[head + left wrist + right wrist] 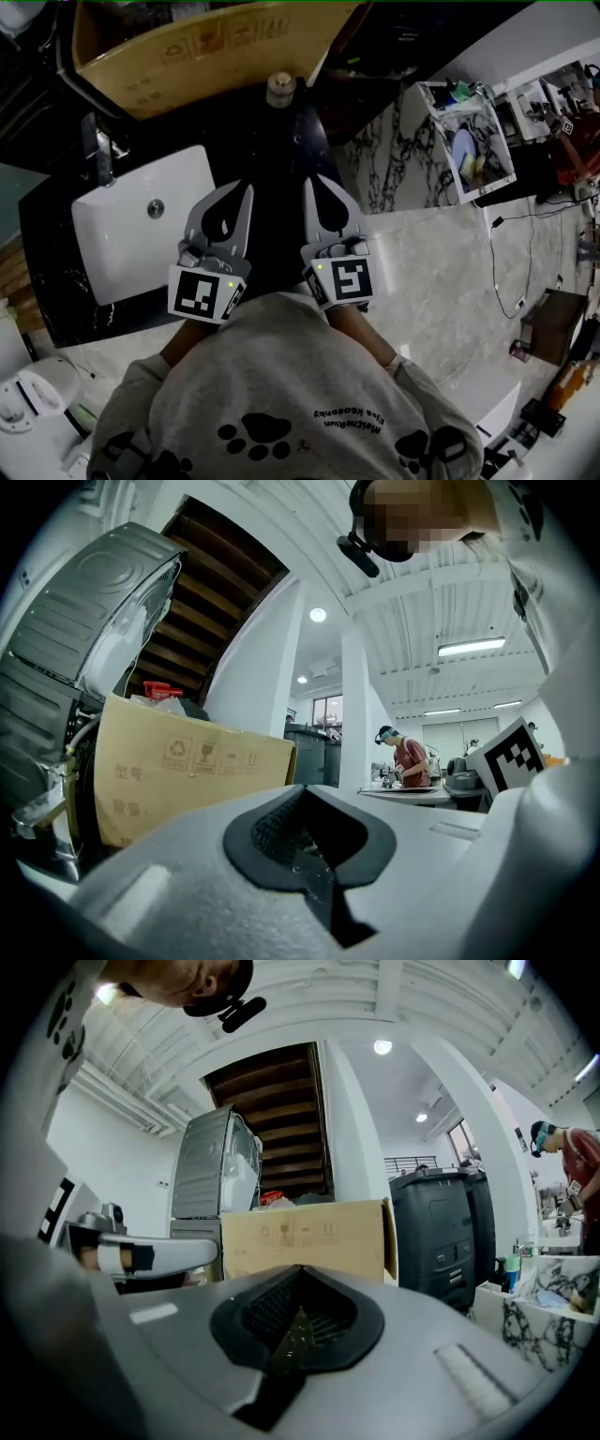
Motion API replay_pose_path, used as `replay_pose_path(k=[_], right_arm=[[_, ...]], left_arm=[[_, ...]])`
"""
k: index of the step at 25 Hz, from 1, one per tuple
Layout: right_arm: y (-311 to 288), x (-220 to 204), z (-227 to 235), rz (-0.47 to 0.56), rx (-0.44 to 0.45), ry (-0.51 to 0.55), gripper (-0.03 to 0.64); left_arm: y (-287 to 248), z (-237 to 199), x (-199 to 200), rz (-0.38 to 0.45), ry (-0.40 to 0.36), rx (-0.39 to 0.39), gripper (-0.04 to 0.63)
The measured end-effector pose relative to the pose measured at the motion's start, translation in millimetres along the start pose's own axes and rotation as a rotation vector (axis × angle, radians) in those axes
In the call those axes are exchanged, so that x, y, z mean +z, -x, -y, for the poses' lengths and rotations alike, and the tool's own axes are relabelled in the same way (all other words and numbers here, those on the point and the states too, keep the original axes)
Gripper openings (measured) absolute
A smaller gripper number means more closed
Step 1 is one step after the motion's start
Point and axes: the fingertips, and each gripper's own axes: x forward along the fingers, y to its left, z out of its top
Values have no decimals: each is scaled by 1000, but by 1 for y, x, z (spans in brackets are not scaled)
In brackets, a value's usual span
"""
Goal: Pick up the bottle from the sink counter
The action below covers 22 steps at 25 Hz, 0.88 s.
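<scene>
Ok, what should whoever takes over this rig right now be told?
Left gripper: shut, empty, held close to the body.
Right gripper: shut, empty, beside the left one.
Bottle: stands on the dark counter, ahead of both grippers, right of the sink, just in front of the box.
Done: nothing yet; bottle untouched.
Left: open a gripper, reach forward, close on the bottle, lift it.

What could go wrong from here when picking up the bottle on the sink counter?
1. The left claw and right claw are both shut; arriving so would likely topple the bottle.
2. The bottle appears close to the cardboard box, leaving little room for a grip.
</scene>
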Motion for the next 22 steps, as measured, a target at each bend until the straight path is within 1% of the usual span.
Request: replay_pose_path(k=[1,5,9,12,15,20,22], right_arm=[[-4,-2,4,-4,8,2,0],[-24,1,10,48,61,-18,0],[-36,-12,19,28,87,-10,0],[-44,-28,31,-22,86,4,0],[-56,-29,35,11,114,14,0],[-75,-37,45,-26,124,29,0],[-85,-37,49,-6,136,43,0]], left_arm=[[-5,0,-2,-3,-3,4,-2],[-21,-2,-10,-23,-12,22,-2],[-31,-5,-21,-44,-15,42,-2],[-39,-8,-27,-53,-9,53,-2],[-46,-13,-33,-63,-11,67,-2],[-60,-22,-45,-83,-5,93,-2],[-65,-25,-52,-92,-6,99,-2]])
